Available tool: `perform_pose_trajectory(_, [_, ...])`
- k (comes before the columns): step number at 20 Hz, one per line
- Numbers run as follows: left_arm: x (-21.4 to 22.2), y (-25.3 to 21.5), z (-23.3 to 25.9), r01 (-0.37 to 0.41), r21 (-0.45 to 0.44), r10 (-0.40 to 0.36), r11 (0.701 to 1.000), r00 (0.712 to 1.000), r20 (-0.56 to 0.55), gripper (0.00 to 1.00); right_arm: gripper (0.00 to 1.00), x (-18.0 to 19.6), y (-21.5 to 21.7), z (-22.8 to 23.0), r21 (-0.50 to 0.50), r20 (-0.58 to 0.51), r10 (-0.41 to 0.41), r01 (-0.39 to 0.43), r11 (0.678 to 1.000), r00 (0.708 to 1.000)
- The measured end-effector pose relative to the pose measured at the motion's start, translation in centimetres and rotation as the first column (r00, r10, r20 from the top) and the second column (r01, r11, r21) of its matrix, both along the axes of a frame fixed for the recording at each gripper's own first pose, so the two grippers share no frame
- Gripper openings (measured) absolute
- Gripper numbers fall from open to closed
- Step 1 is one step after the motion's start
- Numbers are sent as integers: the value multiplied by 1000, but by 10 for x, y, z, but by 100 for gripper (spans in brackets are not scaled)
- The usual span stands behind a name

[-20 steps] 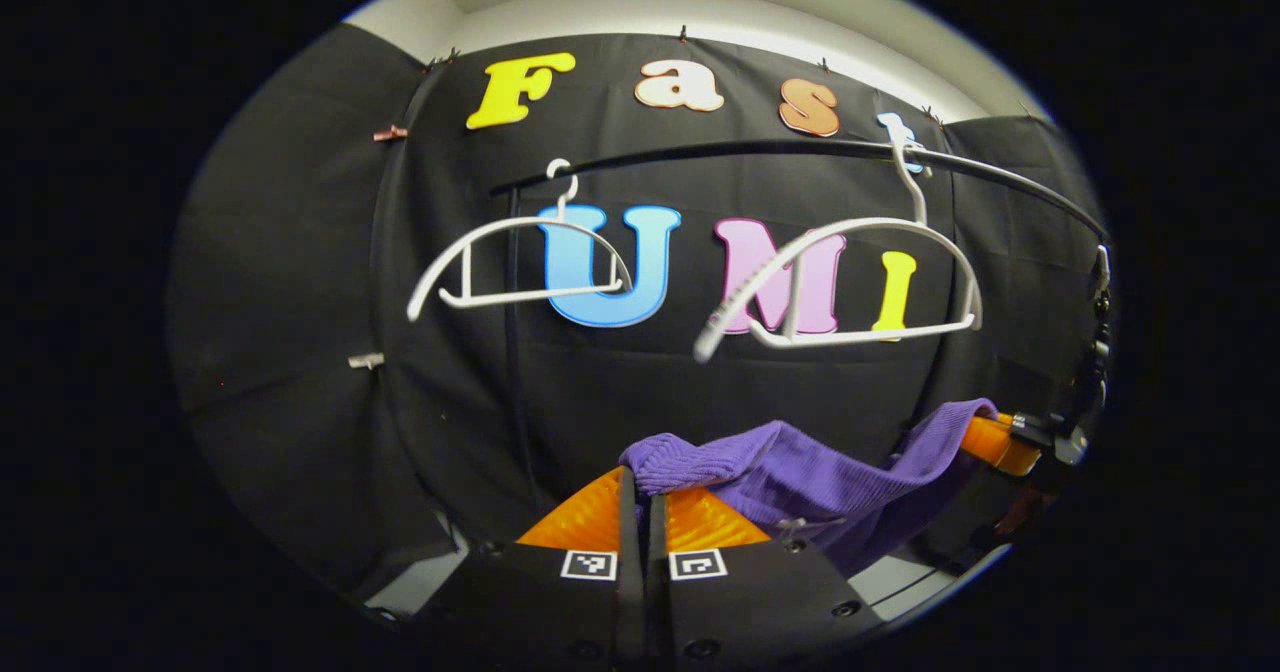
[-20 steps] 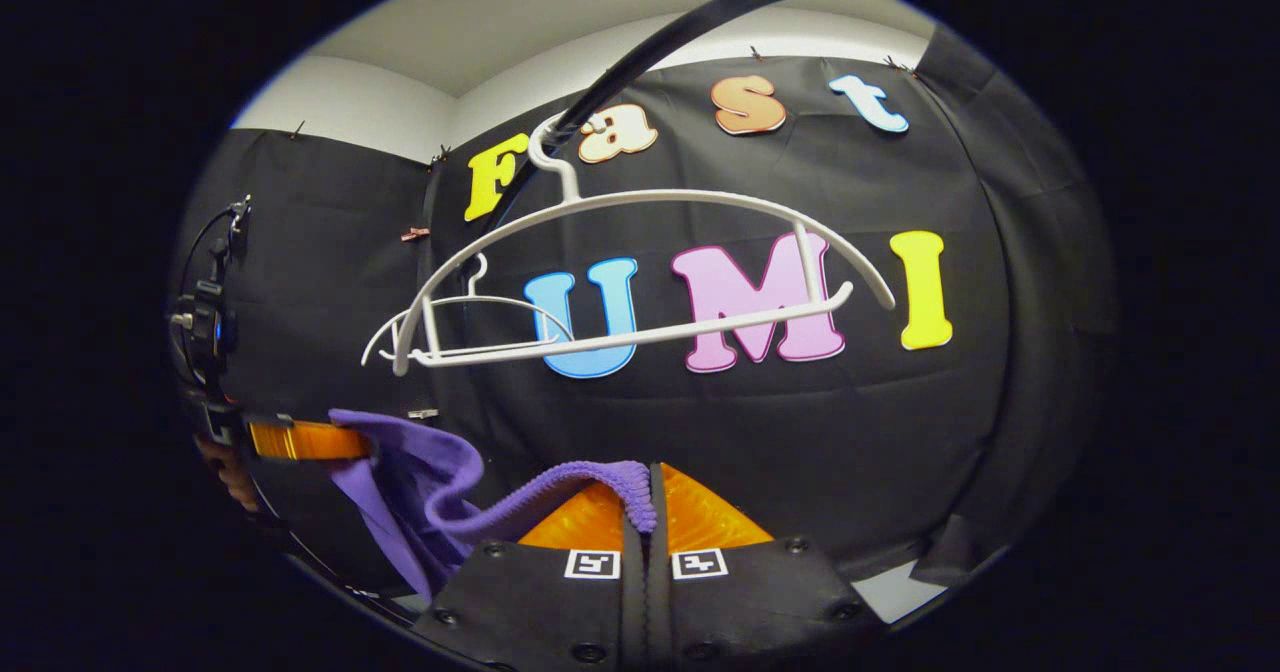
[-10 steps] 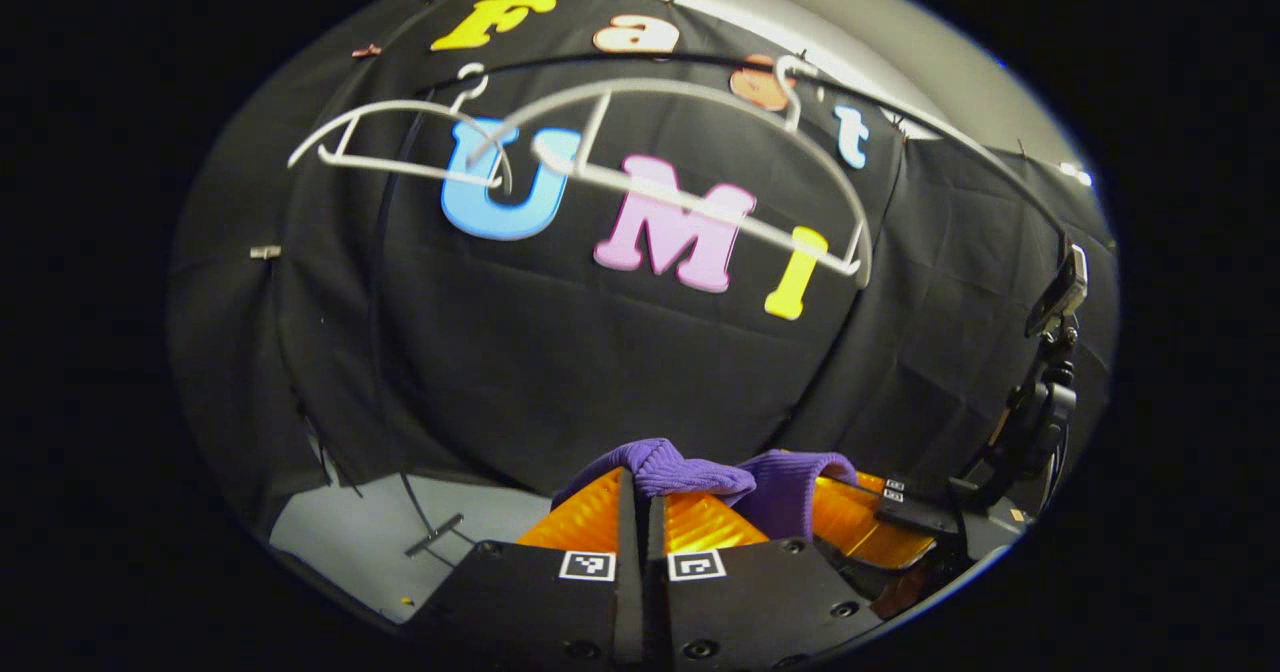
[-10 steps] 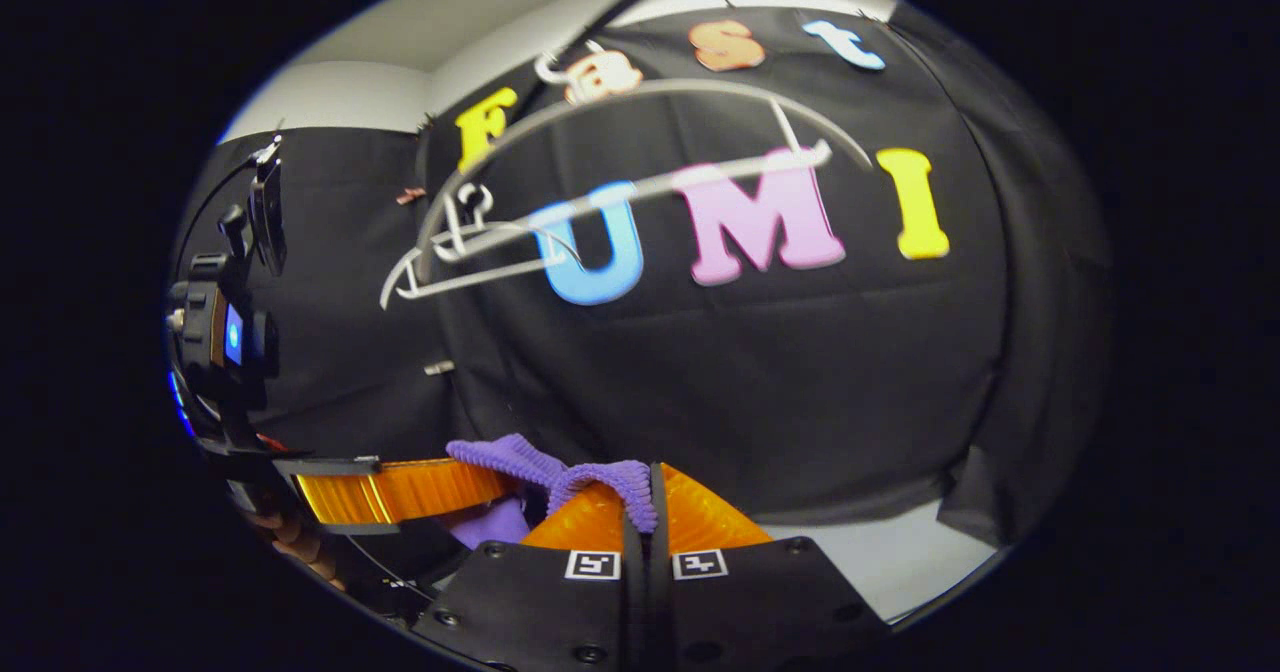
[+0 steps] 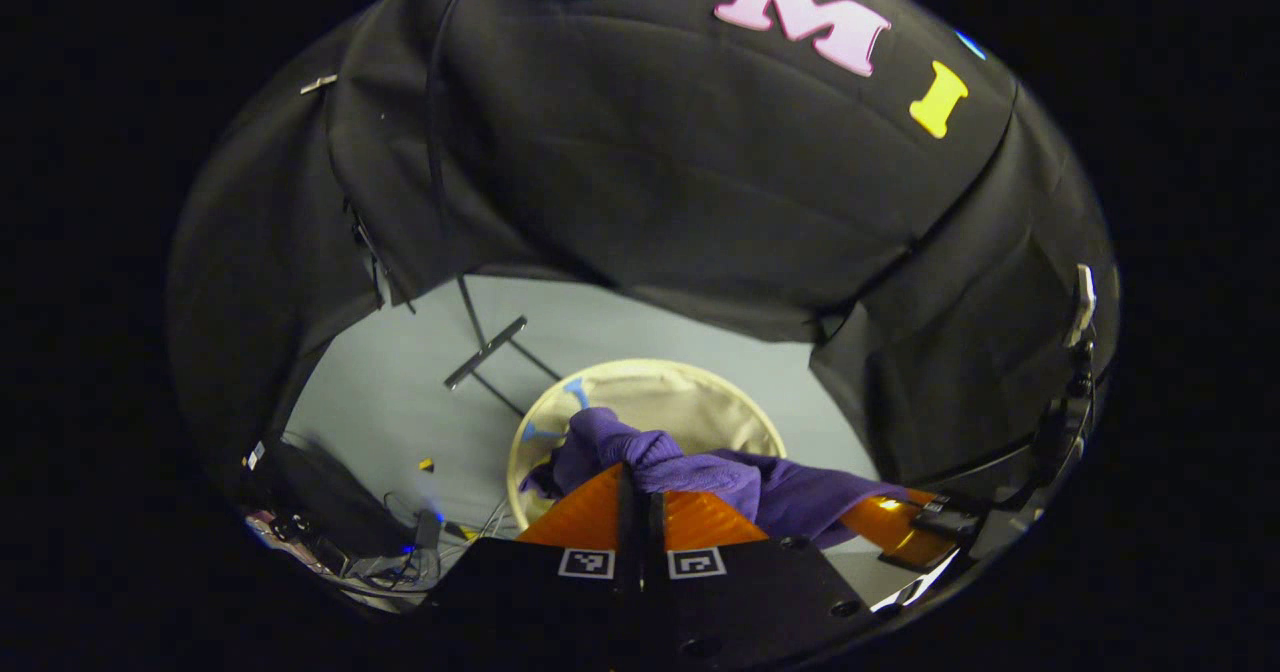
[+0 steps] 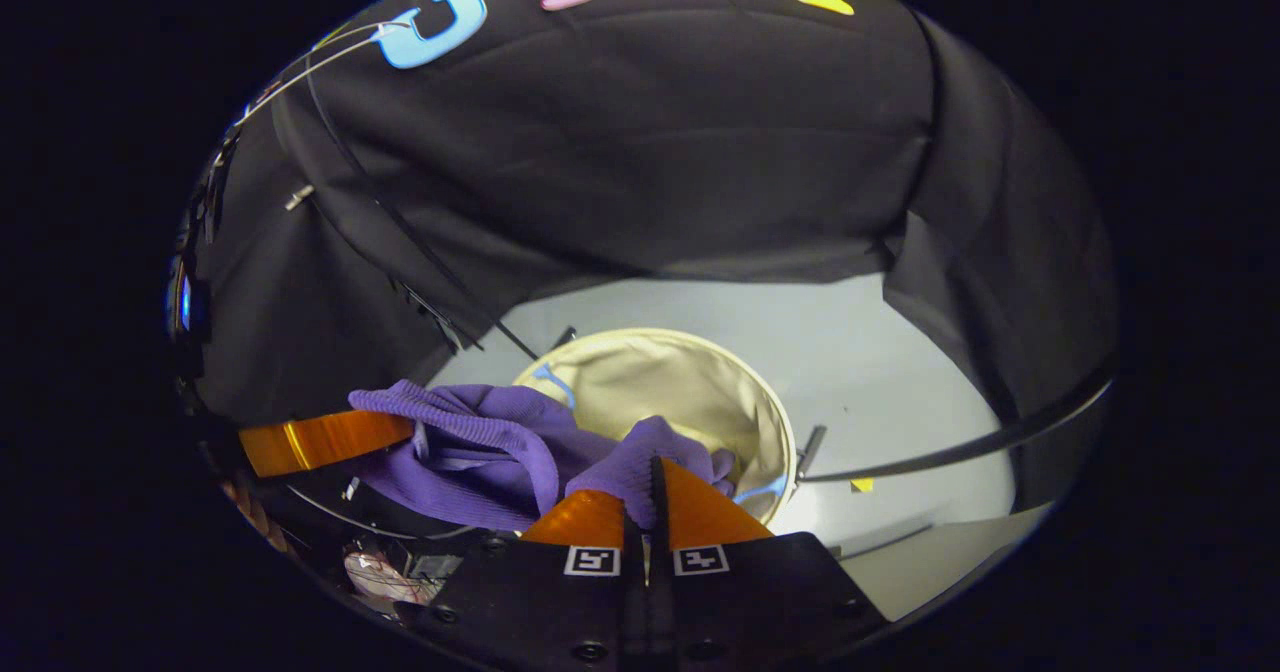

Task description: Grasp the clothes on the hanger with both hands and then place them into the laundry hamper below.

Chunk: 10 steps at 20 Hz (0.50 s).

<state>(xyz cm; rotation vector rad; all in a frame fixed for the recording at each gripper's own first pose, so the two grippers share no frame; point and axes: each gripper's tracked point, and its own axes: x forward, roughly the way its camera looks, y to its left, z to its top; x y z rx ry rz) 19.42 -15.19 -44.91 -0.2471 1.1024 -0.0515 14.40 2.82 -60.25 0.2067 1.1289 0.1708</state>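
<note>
My left gripper (image 5: 637, 482) is squeezed tight on one end of the purple knitted top (image 5: 700, 472) — both fingers press on a bunched fold of it. In the left gripper view the cloth runs from my fingers off to the right, toward my other gripper (image 5: 900, 527), so the top's long way goes side to side between my two hands. It sags a little in the middle.

My right gripper (image 6: 652, 482) is also clamped on the top (image 6: 480, 447), on a small bunch at its tip. In the right gripper view the rest of the cloth spreads away to the left, where my left gripper's finger (image 6: 320, 437) pokes into it.

The cream laundry hamper (image 5: 720, 402) sits on the pale floor (image 5: 400, 392), below and a bit ahead of both hands. Its round mouth is open and I can see its inside wall (image 6: 670, 377). The top hangs above the near rim, not yet inside. Part of the cloth seems to hang nearer to me than the rim — I can't tell how much.

I think both hands need to go forward and down the same way. The right hand looks a little more over the mouth, so the left end may need to come across more, or it could drape over the edge.
</note>
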Motion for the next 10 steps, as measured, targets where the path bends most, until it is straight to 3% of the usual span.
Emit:
perform_pose_trajectory(3, [0,3,8,36,80,-31,996,998,-60,8,6,1,4,-13,11,-58,-23,23,1000,998])
perform_pose_trajectory(4, [6,2,16,51,92,-45,994,997,-67,15,36,-8,1,-14,11,-83,-20,21,1000,996])
perform_pose_trajectory(5, [4,2,13,55,101,-49,993,997,-65,42,66,-4,-5,0,1,-94,-19,19,1000,995])
perform_pose_trajectory(6, [4,0,11,59,98,-53,993,997,-64,68,96,-18,-4,-15,-14,-93,-15,14,1000,996])
perform_pose_trajectory(7, [1,-3,5,61,91,-55,994,997,-59,95,94,-15,-7,-15,-32,-85,-16,13,999,996])
perform_pose_trajectory(8, [-2,-2,4,61,84,-56,995,997,-58,95,99,-11,-8,-11,-39,-78,-18,15,999,997])
perform_pose_trajectory(10, [3,-3,19,60,66,-58,996,998,-34,92,99,-1,-7,9,-46,-35,-20,18,999,999])
